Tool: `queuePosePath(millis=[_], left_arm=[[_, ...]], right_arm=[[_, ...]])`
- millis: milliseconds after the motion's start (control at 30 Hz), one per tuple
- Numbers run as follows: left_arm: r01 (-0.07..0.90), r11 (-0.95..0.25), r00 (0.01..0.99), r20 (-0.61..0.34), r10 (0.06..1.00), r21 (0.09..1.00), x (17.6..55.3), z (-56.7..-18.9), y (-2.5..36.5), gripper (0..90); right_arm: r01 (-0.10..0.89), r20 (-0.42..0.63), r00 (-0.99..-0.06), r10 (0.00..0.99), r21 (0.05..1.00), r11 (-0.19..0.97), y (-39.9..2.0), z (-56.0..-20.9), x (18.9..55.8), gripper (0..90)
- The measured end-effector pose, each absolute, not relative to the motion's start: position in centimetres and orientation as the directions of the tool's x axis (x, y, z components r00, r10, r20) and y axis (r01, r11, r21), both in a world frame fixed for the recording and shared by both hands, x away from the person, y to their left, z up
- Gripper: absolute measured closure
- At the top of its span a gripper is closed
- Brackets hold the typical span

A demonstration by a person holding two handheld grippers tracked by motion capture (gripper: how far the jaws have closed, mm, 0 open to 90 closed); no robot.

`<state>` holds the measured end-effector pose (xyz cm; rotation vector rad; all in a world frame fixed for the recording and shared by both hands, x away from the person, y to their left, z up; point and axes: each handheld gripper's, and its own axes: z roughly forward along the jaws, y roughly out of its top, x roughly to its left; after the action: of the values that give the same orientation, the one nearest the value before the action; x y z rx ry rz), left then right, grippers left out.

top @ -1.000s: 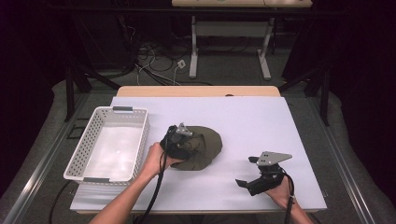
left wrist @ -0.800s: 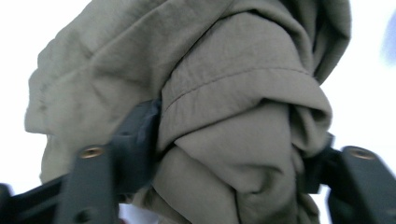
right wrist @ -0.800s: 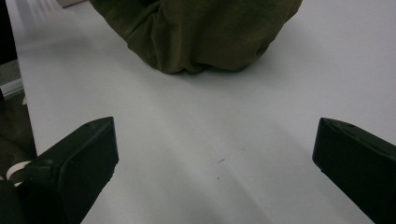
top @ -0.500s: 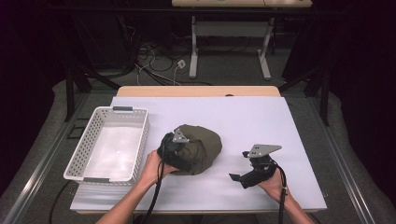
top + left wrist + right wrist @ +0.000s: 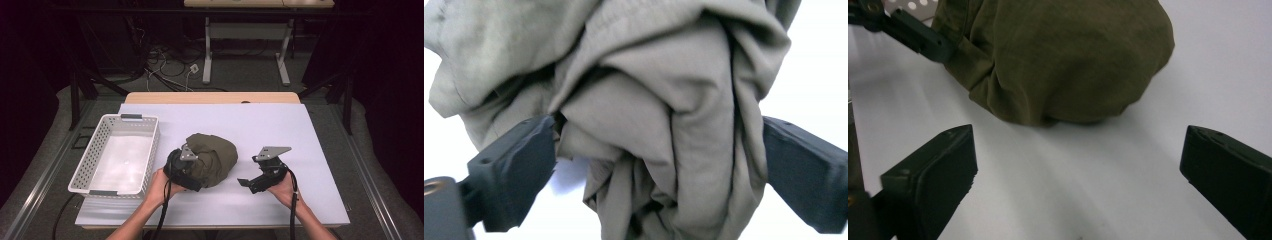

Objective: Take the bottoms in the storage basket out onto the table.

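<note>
Our left gripper [image 5: 186, 172], jaws just widened, straddles the crumpled olive-green cloth bundle [image 5: 212, 157]; our right gripper [image 5: 252, 182] gapes empty beside the bundle.

Olive cloth [image 5: 649, 125] bunched between spread jaws of left hand-held gripper [image 5: 659, 165], white table [image 5: 814, 75] beneath.
</note>
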<state>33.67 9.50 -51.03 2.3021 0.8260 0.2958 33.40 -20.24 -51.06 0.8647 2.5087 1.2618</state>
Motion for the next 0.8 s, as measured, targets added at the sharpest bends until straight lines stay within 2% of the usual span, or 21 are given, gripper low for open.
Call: queuePosePath(millis=[67,133,167,333,367,400,667,733,767,800], left_arm=[[0.479,-0.581,0.779,-0.014,0.627,0.658,33.4,-51.3,9.6,15.7],[0.480,-0.579,0.774,-0.008,0.633,0.659,33.1,-51.5,9.6,19.4],[0.478,-0.576,0.775,-0.009,0.632,0.663,32.9,-51.7,9.6,26.0],[0.462,-0.565,0.774,0.000,0.633,0.684,32.3,-51.9,9.7,34.9],[0.461,-0.562,0.774,-0.002,0.633,0.687,32.2,-51.9,9.7,40.6],[0.456,-0.557,0.776,-0.003,0.631,0.694,32.1,-51.9,9.7,43.3],[0.429,-0.567,0.807,-0.016,0.590,0.703,31.5,-52.1,9.2,57.3],[0.426,-0.563,0.808,-0.019,0.589,0.708,31.5,-52.2,9.1,58.1],[0.420,-0.567,0.811,-0.013,0.585,0.709,31.5,-52.2,9.0,58.0],[0.424,-0.563,0.811,-0.021,0.585,0.710,31.4,-52.2,9.0,58.0]], right_arm=[[0.407,0.070,-0.809,0.584,0.784,0.470,-19.6,-50.9,33.7,2.0],[0.409,0.072,-0.809,0.583,0.782,0.471,-19.0,-50.6,34.1,3.1],[0.408,0.073,-0.810,0.582,0.783,0.470,-18.5,-50.4,34.5,4.3],[0.408,0.070,-0.808,0.585,0.783,0.470,-17.4,-50.0,35.0,7.5],[0.409,0.068,-0.807,0.587,0.781,0.472,-17.0,-50.0,35.1,11.8],[0.409,0.068,-0.807,0.587,0.781,0.472,-17.0,-50.0,35.1,11.8],[0.378,0.012,-0.798,0.603,0.789,0.485,-16.7,-50.5,34.8,41.5],[0.376,0.009,-0.800,0.600,0.787,0.490,-16.6,-50.6,34.7,44.1],[0.379,0.025,-0.802,0.597,0.793,0.477,-16.5,-50.7,34.7,40.3],[0.379,0.025,-0.802,0.597,0.793,0.477,-16.5,-50.7,34.7,40.3]])
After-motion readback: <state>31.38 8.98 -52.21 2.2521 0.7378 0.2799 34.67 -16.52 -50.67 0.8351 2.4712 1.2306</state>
